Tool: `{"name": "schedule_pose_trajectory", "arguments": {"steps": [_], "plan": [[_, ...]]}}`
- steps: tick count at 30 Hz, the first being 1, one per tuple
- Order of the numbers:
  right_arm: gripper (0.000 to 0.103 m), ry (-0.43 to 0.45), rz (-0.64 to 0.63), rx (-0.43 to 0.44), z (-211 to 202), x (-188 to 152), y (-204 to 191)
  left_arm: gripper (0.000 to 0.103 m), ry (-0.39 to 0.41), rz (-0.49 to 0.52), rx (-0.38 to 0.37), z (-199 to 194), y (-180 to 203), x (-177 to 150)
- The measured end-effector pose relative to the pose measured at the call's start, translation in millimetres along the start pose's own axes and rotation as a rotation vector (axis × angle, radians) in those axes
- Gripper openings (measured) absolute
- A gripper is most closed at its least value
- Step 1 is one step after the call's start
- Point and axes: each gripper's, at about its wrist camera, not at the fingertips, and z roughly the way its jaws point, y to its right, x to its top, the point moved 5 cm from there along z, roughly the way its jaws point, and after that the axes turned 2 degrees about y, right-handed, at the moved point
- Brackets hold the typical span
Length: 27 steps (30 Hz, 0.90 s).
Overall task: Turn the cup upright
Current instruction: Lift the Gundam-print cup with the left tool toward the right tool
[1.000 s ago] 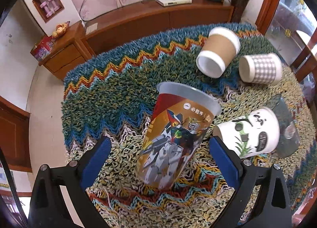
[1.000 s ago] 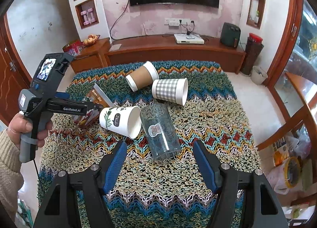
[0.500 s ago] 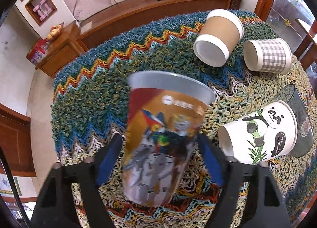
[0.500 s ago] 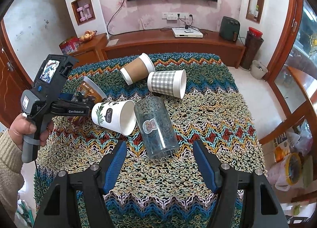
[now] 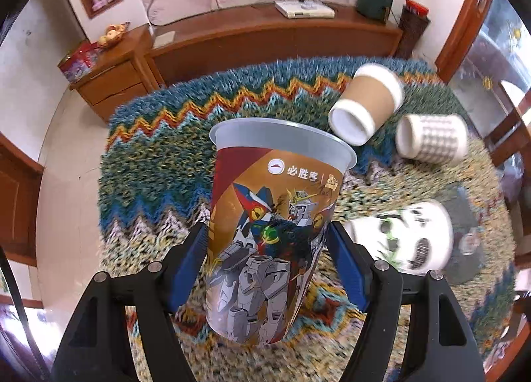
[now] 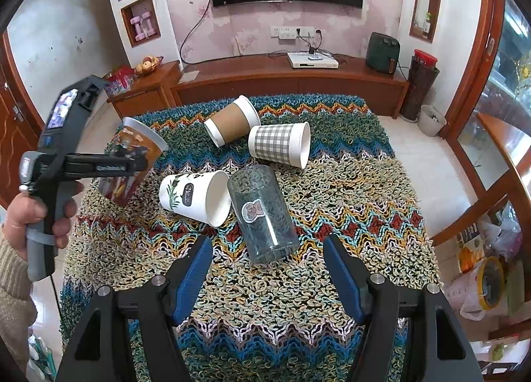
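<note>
My left gripper (image 5: 267, 259) is shut on a robot-print cup (image 5: 272, 232) and holds it lifted off the table, mouth up and tilted. The same cup (image 6: 132, 162) shows in the right wrist view, held in the left gripper (image 6: 132, 162) over the table's left side. My right gripper (image 6: 267, 269) is open and empty, just in front of a clear glass tumbler (image 6: 262, 212) lying on its side.
A panda cup (image 6: 194, 196), a checked cup (image 6: 278, 144) and a brown sleeved cup (image 6: 232, 121) lie on their sides on the zigzag knitted tablecloth (image 6: 348, 209). A wooden cabinet (image 6: 292, 78) stands behind the table. A chair (image 6: 497, 196) is at right.
The left gripper closed on the robot-print cup, lifted it off the cloth and turned it more upright. The right gripper drew slightly nearer the glass tumbler.
</note>
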Motion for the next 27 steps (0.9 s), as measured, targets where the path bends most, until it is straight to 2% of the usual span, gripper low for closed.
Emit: {"name": "schedule_pose_trajectory", "arguments": {"steps": [6,15,20,27], "plan": [[0.070,0.025,-0.001,0.001,-23,-6,-1,0.075,0.015,-0.053,-0.017,-54,11,-21],[0.070,0.073,-0.005,-0.003,-67,-23,5,0.075,0.007,-0.117,-0.060,-121,48,-82],[0.070,0.061,-0.003,0.001,-78,-41,10,0.075,-0.008,-0.177,-0.094,-136,68,-120],[0.070,0.021,0.007,0.011,-74,-67,13,0.075,-0.024,-0.277,-0.132,-131,87,-164]]}}
